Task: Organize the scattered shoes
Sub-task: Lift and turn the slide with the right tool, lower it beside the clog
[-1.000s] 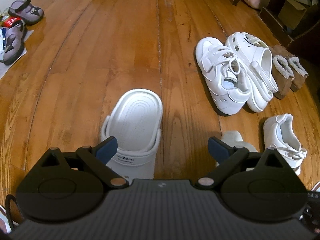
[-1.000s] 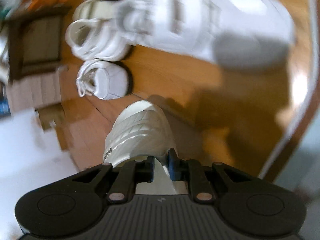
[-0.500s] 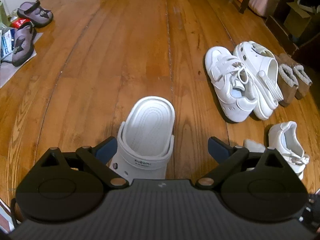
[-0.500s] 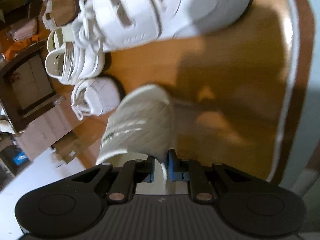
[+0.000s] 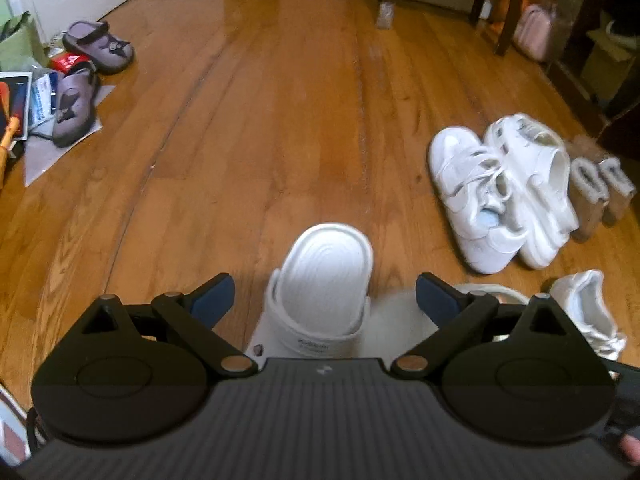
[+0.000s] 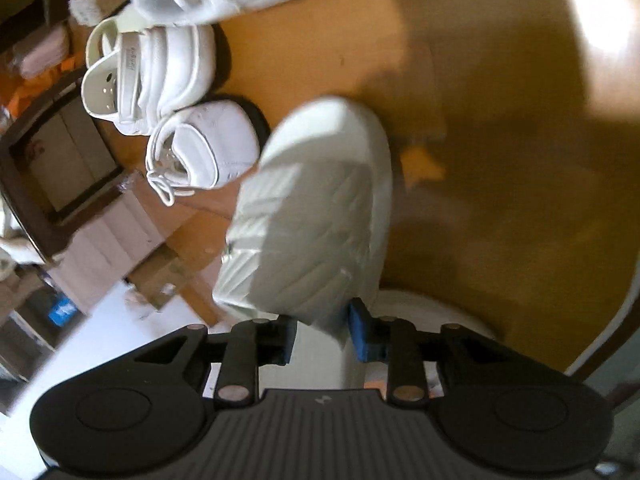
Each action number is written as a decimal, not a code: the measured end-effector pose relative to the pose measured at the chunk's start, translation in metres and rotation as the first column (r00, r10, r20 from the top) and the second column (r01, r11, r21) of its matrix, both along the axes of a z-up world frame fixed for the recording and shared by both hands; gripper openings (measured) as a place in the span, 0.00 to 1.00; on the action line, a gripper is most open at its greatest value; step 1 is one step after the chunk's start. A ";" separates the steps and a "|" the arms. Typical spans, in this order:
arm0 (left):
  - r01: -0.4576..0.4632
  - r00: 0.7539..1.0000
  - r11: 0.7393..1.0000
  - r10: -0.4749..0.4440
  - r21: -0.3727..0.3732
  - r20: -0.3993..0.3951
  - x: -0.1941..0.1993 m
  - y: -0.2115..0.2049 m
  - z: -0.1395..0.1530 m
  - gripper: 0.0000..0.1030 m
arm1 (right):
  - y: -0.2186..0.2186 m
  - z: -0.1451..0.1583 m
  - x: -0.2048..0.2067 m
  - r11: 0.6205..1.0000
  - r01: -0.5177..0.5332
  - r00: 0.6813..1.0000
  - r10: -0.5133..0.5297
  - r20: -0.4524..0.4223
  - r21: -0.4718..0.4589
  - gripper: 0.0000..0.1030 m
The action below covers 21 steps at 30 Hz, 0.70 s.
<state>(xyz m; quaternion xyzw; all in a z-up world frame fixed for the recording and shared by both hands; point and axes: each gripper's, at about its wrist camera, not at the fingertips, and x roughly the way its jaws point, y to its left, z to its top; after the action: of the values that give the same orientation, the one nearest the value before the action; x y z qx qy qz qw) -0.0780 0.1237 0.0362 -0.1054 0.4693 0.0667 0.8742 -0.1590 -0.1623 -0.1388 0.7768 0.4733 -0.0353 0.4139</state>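
My left gripper [image 5: 325,296] is open and empty, its jaws either side of a white clog [image 5: 322,284] that lies sole-down on the wood floor. My right gripper [image 6: 326,334] is shut on a white sneaker [image 6: 312,216], held in the air with its ridged sole facing the camera. A row of white shoes stands at the right: a strapped sneaker [image 5: 474,196], a white clog [image 5: 532,184] and a small white sneaker [image 5: 588,312]. The same shoes show in the right wrist view: the clog [image 6: 148,72] and small sneaker [image 6: 204,144].
Two tan fur-lined boots [image 5: 600,192] stand beyond the white row. Two purple clogs [image 5: 96,46] lie at the far left beside papers [image 5: 24,100]. Chair legs [image 5: 504,8], a pink bag [image 5: 532,36] and dark furniture with cardboard boxes [image 6: 60,168] are at the right.
My left gripper has drawn back and tilted up, so the white clog sits centred between its jaws. My right gripper has swung with the held sneaker toward the small white sneaker.
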 end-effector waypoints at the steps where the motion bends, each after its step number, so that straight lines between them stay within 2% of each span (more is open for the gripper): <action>1: 0.013 1.000 1.000 -0.013 0.006 -0.007 0.001 -0.003 -0.001 0.98 | 0.003 0.001 0.003 1.000 -0.019 1.000 0.019 -0.008 -0.012 0.61; 2: 0.028 1.000 1.000 -0.028 0.012 -0.015 0.002 -0.006 -0.003 0.98 | 0.006 0.005 0.008 0.997 -0.070 0.997 0.071 0.005 -0.028 0.73; 3: 0.051 0.998 0.999 -0.050 0.015 -0.022 0.004 -0.009 -0.005 0.98 | 0.010 0.009 0.013 0.991 -0.128 0.991 0.129 0.022 -0.045 0.72; 4: 0.063 0.998 0.998 -0.063 0.010 -0.028 0.005 -0.010 -0.007 0.98 | 0.011 0.015 0.019 0.978 -0.196 0.976 0.202 0.086 -0.071 0.69; 5: 0.082 0.996 0.997 -0.083 -0.010 -0.041 0.006 -0.013 -0.012 0.98 | 0.010 0.023 0.025 0.959 -0.263 0.948 0.277 0.158 -0.103 0.68; 6: 0.089 0.995 0.996 -0.090 -0.027 -0.047 0.007 -0.013 -0.014 0.98 | 0.008 0.029 0.027 0.946 -0.292 0.929 0.315 0.194 -0.140 0.68; 7: 0.095 0.994 0.995 -0.097 -0.042 -0.053 0.008 -0.013 -0.017 0.98 | 0.003 0.042 0.030 0.912 -0.326 0.892 0.384 0.238 -0.250 0.66; 8: 0.101 0.993 0.994 -0.103 -0.045 -0.056 0.008 -0.013 -0.019 0.98 | -0.002 0.057 0.033 0.858 -0.351 0.842 0.464 0.274 -0.375 0.66; 10: 0.117 0.991 0.993 -0.119 -0.030 -0.069 0.009 -0.015 -0.024 0.98 | -0.004 0.076 0.036 0.751 -0.352 0.768 0.573 0.287 -0.559 0.66; 11: 0.125 0.989 0.992 -0.126 -0.015 -0.079 0.010 -0.018 -0.027 0.98 | -0.001 0.092 0.038 0.620 -0.324 0.694 0.669 0.265 -0.714 0.66; 12: 0.135 0.987 0.991 -0.134 -0.003 -0.088 0.010 -0.020 -0.029 0.98 | 0.004 0.109 0.039 0.448 -0.264 0.610 0.763 0.212 -0.854 0.66; 14: 0.159 0.982 0.987 -0.159 0.001 -0.099 0.011 -0.025 -0.033 0.98 | 0.017 0.121 0.043 0.177 -0.162 0.468 0.880 0.082 -0.971 0.66; 15: 0.171 0.980 0.985 -0.170 0.002 -0.104 0.012 -0.028 -0.034 0.98 | 0.020 0.122 0.045 0.117 -0.136 0.435 0.899 0.047 -0.984 0.66; 17: 0.182 0.978 0.983 -0.181 0.000 -0.100 0.011 -0.031 -0.033 0.98 | 0.026 0.120 0.052 0.035 -0.104 0.380 0.925 -0.007 -0.994 0.67; 18: 0.187 0.978 0.982 -0.186 0.000 -0.098 0.010 -0.033 -0.032 0.98 | 0.029 0.116 0.057 0.020 -0.098 0.338 0.941 -0.014 -0.995 0.68; 20: 0.194 0.977 0.981 -0.191 0.015 -0.096 0.009 -0.037 -0.031 0.98 | 0.034 0.107 0.069 0.004 -0.090 0.245 0.969 -0.018 -0.996 0.72; 21: 0.187 0.978 0.982 -0.185 0.015 -0.099 0.009 -0.036 -0.031 0.98 | 0.035 0.103 0.075 0.034 -0.114 0.204 0.979 0.010 -0.993 0.73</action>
<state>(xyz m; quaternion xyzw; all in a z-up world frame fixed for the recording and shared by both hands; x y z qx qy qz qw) -0.0692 0.0876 0.0047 -0.0469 0.5180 -0.0046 0.8541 -0.0837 -0.1269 -0.0362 0.0331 0.4477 0.2584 0.8554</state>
